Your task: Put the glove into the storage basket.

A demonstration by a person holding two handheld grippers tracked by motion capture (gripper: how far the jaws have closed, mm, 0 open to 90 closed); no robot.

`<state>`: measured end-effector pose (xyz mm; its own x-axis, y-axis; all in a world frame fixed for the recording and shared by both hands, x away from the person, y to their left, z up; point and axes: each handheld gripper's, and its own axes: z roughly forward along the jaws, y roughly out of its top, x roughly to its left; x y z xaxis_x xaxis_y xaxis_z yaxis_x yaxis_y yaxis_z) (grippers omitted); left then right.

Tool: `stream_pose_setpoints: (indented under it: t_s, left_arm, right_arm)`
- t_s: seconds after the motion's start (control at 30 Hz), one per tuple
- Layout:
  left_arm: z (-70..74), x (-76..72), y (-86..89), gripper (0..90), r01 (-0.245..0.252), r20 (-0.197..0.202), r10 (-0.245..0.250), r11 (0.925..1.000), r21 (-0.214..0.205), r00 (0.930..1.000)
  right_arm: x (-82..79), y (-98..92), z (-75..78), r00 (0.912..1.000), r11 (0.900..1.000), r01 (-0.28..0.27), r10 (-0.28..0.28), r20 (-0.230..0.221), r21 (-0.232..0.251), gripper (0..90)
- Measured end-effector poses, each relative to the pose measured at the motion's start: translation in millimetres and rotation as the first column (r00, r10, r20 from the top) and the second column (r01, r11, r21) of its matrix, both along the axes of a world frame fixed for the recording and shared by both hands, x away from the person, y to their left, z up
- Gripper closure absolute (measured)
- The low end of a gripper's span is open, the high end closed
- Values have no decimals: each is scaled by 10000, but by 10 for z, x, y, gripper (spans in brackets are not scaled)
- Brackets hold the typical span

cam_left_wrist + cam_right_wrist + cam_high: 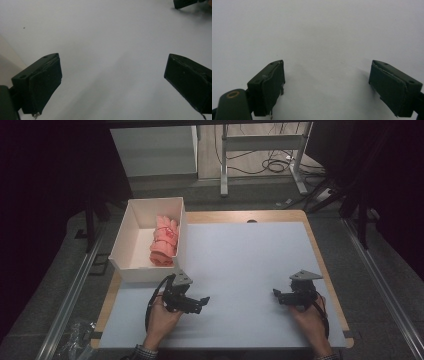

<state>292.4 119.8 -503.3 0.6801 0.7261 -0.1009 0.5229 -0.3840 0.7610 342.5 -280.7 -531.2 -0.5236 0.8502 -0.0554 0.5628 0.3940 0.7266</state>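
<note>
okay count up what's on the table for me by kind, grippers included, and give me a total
White box: 1
Rolled pink cloth, lying inside the box: 1
Black grippers: 2, the left gripper and the right gripper, both with jaws apart and nothing between them
Total: 4

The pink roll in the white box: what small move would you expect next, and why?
Probably the left claw swings toward the white box. It is the nearer one, both claws are open and hold nothing, and the pink roll is the one item to take.
</note>
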Motion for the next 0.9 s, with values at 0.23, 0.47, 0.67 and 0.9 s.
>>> stream_pose_setpoints:
  t_s: [0.23,0.47,0.67,0.9]
  left_arm:
    - [-147,-7,-32,17,105,-168,-103,9999,93,9998]
    - [-247,-7,-55,18,150,-303,-140,9993,346,9994]
    - [-306,-6,-82,18,149,-412,-126,9983,559,9991]
    - [-392,2,-124,17,201,-567,-153,9961,859,9983]
  right_arm:
    - [0,0,0,10000,10000,-1,1,0,2,137]
    - [1,0,0,10000,10000,-7,7,4,-3,137]
    - [1,0,0,10000,10000,-5,5,4,-3,137]
    - [1,0,0,10000,10000,-5,5,4,-2,137]
